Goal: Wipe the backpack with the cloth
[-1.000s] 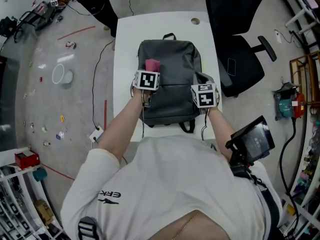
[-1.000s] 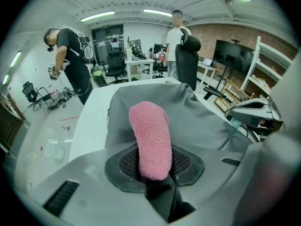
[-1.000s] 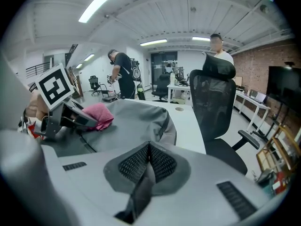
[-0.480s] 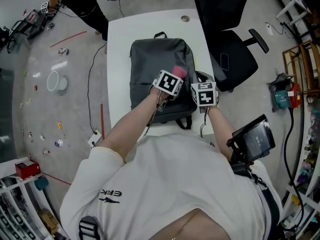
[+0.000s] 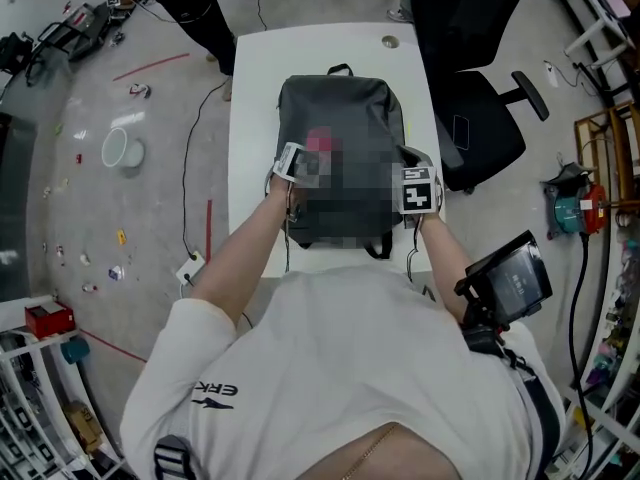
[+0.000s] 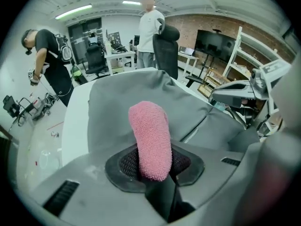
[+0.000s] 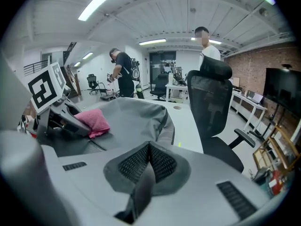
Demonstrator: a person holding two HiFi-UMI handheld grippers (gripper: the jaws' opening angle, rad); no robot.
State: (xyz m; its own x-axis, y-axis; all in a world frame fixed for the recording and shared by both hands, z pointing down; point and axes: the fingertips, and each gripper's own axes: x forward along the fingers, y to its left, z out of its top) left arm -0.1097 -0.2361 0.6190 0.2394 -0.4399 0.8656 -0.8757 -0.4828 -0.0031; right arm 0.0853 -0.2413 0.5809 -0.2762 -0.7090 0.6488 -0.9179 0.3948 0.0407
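Observation:
A dark grey backpack [image 5: 340, 98] lies flat on the white table [image 5: 255, 88]; a mosaic patch covers its middle. My left gripper [image 5: 298, 160] is over the pack's left half, shut on a rolled pink cloth [image 5: 318, 140]. In the left gripper view the cloth [image 6: 149, 135] stands up between the pads of the left gripper [image 6: 153, 163], above the backpack's fabric [image 6: 122, 93]. My right gripper [image 5: 415, 173] is at the pack's right edge. It [image 7: 148, 161] is shut, and nothing shows between its pads. From there the backpack [image 7: 131, 112], the cloth [image 7: 91, 121] and the left gripper's marker cube [image 7: 44, 91] show.
A black office chair [image 5: 470, 78] stands close to the table's right side. Cables and a white bowl [image 5: 122, 148] lie on the floor to the left. A small screen [image 5: 510, 280] hangs at the person's right hip. Two people stand beyond the table [image 6: 150, 18].
The left gripper swept the cloth right across the backpack half a second ago and is now back on the left half. The right gripper stayed at the right edge.

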